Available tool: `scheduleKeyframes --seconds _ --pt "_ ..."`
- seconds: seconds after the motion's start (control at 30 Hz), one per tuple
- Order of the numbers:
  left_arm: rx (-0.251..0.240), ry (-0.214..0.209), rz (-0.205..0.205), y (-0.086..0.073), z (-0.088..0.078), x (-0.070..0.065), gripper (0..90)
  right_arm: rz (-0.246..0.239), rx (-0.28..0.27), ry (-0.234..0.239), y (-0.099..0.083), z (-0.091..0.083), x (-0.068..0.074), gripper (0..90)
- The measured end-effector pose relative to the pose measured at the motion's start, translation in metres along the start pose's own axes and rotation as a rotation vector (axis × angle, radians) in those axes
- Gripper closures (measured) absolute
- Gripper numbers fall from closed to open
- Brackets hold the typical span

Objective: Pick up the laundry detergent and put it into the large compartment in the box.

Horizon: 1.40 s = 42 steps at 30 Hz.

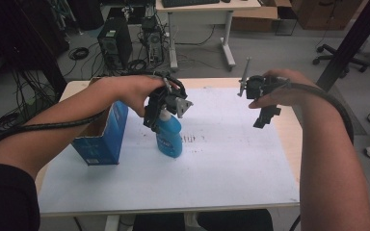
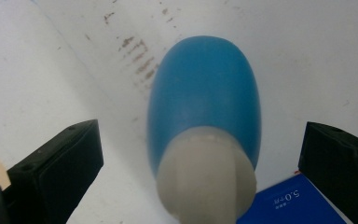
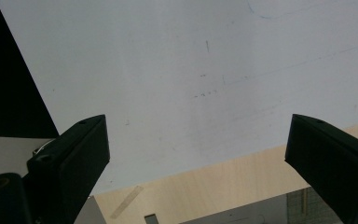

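Observation:
A blue bottle with a white cap stands upright on the white sheet near the table's middle. My left gripper hangs right over its top, pointing down. In the left gripper view the bottle sits between the wide-open jaws of my left gripper, and neither jaw touches it. My right gripper is held in the air above the sheet's right side. Its own view shows my right gripper open with nothing between the jaws.
An open blue cardboard box stands just left of the bottle, and its corner lies close to the left gripper. The bare wooden table edge is under the right gripper. Computer towers, cables and a desk stand on the floor beyond the table.

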<state>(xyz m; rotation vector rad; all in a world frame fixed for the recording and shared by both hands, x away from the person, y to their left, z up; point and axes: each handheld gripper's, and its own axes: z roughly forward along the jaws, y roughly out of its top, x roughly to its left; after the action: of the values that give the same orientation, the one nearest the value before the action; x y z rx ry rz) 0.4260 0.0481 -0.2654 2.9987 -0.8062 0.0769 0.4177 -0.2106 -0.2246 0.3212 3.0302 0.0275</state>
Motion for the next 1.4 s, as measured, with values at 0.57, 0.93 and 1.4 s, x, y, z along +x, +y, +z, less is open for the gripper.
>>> scheduleKeyframes --seconds 0.57,0.93,1.4 --pt "0.015 0.003 0.017 0.002 0.018 -0.003 0.1 -0.011 0.002 0.002 0.008 0.003 -0.001 6.3" --pt "0.022 0.016 0.016 0.000 0.025 -0.002 0.3 -0.014 0.003 0.010 0.009 0.007 -0.003 6.9" --pt "0.052 0.028 0.032 0.000 0.027 0.000 2.9 -0.018 0.005 0.013 0.011 0.011 -0.005 6.7"
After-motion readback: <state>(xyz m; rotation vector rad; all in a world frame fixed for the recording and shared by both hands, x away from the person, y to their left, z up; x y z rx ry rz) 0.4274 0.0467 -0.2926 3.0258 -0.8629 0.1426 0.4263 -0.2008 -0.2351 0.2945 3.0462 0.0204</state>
